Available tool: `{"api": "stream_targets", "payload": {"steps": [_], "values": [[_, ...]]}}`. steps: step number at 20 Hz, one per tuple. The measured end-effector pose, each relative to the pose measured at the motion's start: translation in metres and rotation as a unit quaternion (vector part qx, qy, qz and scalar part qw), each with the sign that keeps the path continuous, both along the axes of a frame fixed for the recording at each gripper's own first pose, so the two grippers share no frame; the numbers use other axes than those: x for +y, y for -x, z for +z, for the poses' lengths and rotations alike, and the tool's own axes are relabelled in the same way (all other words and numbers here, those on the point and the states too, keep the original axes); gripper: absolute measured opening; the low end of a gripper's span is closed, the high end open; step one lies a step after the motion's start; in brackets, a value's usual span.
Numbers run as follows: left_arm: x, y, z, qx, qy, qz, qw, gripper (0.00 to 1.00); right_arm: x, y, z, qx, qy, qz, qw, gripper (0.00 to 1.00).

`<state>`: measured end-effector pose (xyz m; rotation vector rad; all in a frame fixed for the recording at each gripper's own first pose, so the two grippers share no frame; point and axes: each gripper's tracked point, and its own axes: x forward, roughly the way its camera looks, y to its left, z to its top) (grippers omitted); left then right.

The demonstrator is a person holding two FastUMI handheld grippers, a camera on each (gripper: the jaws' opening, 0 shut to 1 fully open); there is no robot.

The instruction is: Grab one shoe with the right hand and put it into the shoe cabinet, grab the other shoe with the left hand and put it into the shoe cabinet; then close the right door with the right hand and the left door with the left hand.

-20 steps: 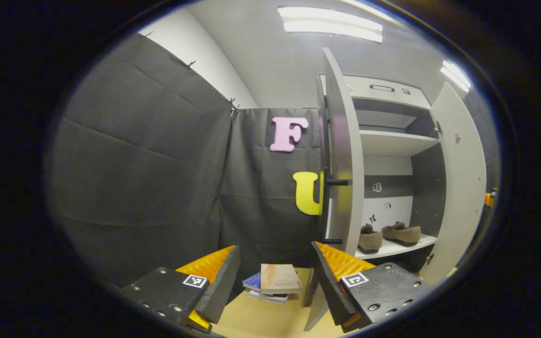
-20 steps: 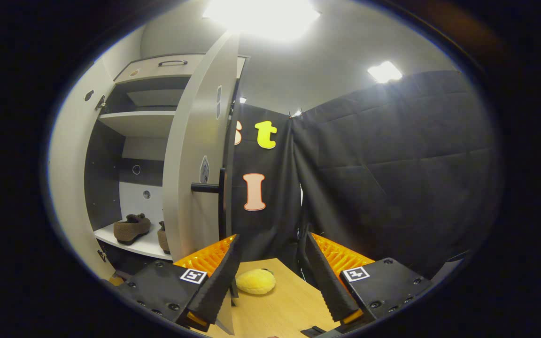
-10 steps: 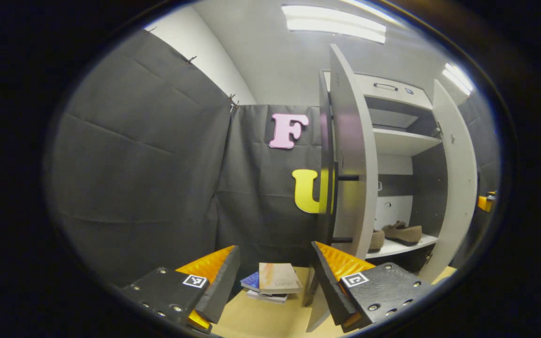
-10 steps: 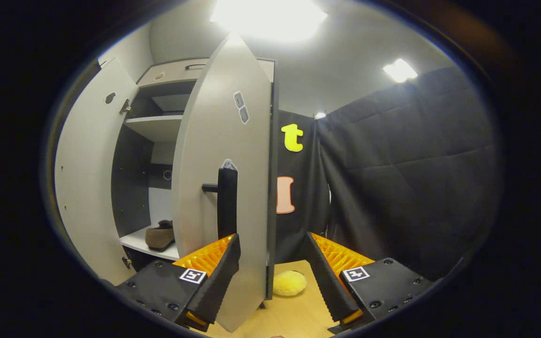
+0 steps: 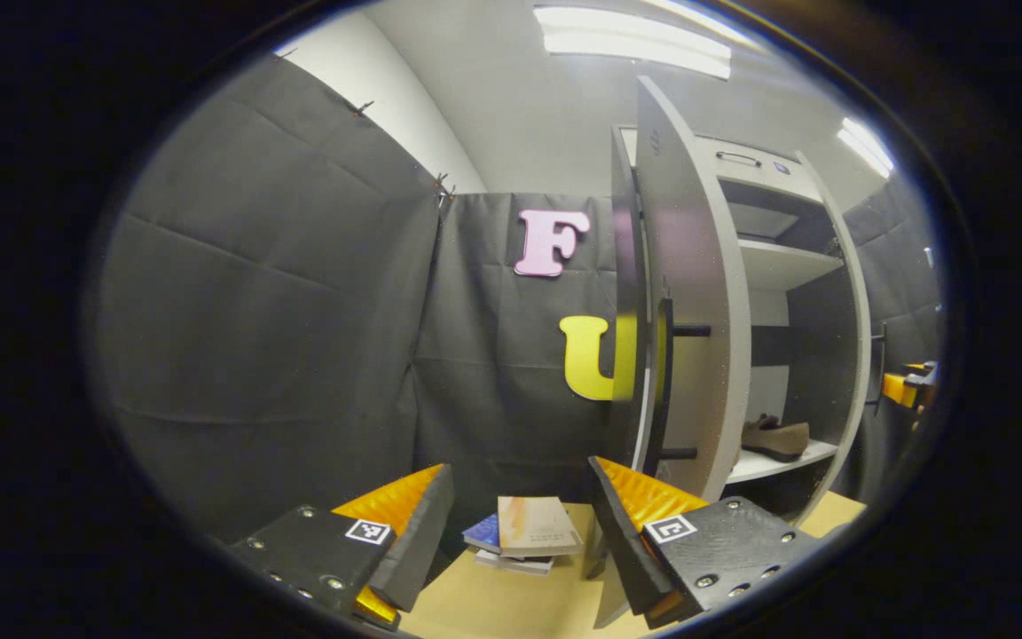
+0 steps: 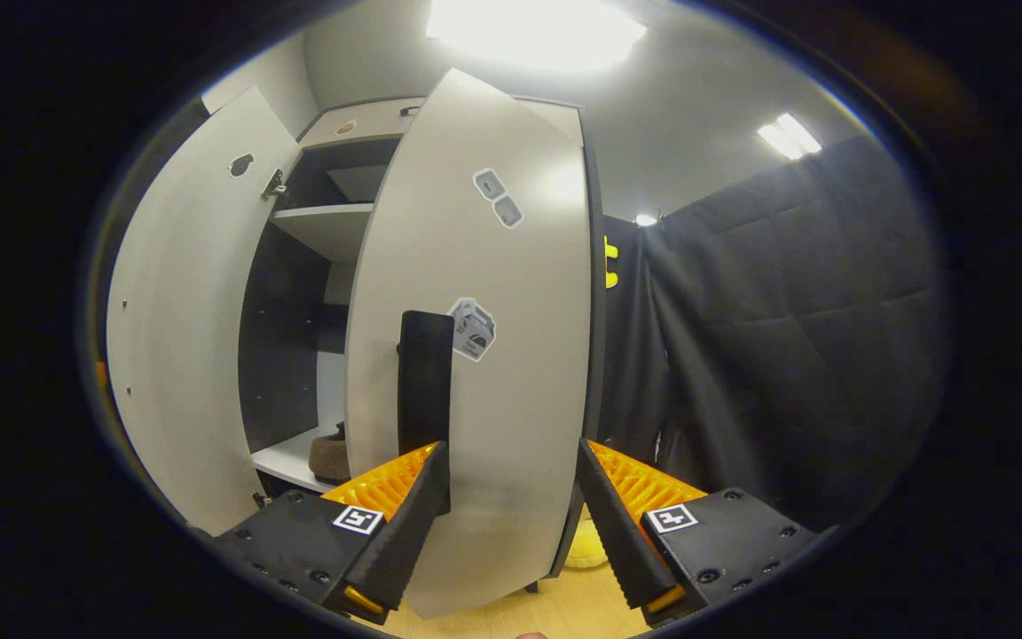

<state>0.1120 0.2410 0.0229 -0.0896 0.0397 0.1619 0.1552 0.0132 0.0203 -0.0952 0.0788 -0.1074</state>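
Right door (image 6: 475, 355) just ahead of spread right tool (image 6: 507, 524)

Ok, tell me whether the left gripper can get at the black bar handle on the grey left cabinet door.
Probably yes: the left gripper is open, and the black bar handle stands just ahead to its right with nothing between.

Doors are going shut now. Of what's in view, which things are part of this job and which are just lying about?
Part of the job:
shoe cabinet
left door
right door
shoe on the lower shelf
left gripper
right gripper

Lying about:
stack of books
yellow plush
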Motion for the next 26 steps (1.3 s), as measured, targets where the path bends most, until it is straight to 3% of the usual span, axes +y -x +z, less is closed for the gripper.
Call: {"api": "stream_targets", "payload": {"steps": [1, 2, 7, 10, 11, 14, 19, 20, 22, 26], "values": [[-0.002, -0.004, 0.001, 0.0, 0.002, -0.005, 1.0, 0.87, 0.0, 0.002, 0.0, 0.0, -0.001, 0.0, 1.0, 0.9], [-0.005, -0.01, 0.002, -0.002, 0.005, -0.011, 1.0, 0.87, 0.001, 0.004, 0.0, 0.0, -0.003, 0.0, 1.0, 0.98], [-0.028, -0.036, 0.012, -0.019, 0.02, -0.053, 0.998, 0.87, -0.013, 0.025, 0.006, -0.014, 0.007, -0.018, 1.0, 0.98], [-0.031, -0.038, 0.014, -0.018, 0.005, -0.045, 0.999, 0.93, -0.025, 0.039, 0.007, -0.016, 0.028, -0.018, 0.999, 0.96], [-0.034, -0.037, 0.014, -0.019, 0.005, -0.044, 0.999, 0.8, -0.029, 0.04, 0.007, -0.017, 0.031, -0.016, 0.999, 0.96], [-0.048, -0.031, 0.016, -0.014, 0.008, -0.032, 0.999, 0.85, -0.036, 0.04, 0.003, -0.013, 0.025, 0.004, 1.0, 0.97], [-0.106, -0.026, 0.021, -0.019, -0.001, -0.053, 0.998, 0.92, -0.059, 0.039, 0.002, -0.013, 0.007, 0.015, 1.0, 0.97], [-0.114, -0.026, 0.021, -0.021, -0.004, -0.053, 0.998, 0.86, -0.062, 0.04, 0.0, -0.013, 0.003, 0.017, 1.0, 0.97], [-0.129, -0.025, 0.022, -0.023, -0.008, -0.051, 0.998, 0.92, -0.072, 0.045, -0.002, -0.01, 0.003, 0.017, 1.0, 0.97], [-0.155, -0.033, 0.021, -0.019, 0.005, -0.06, 0.998, 0.92, -0.094, 0.055, -0.007, -0.003, 0.001, 0.013, 1.0, 0.97]]}}
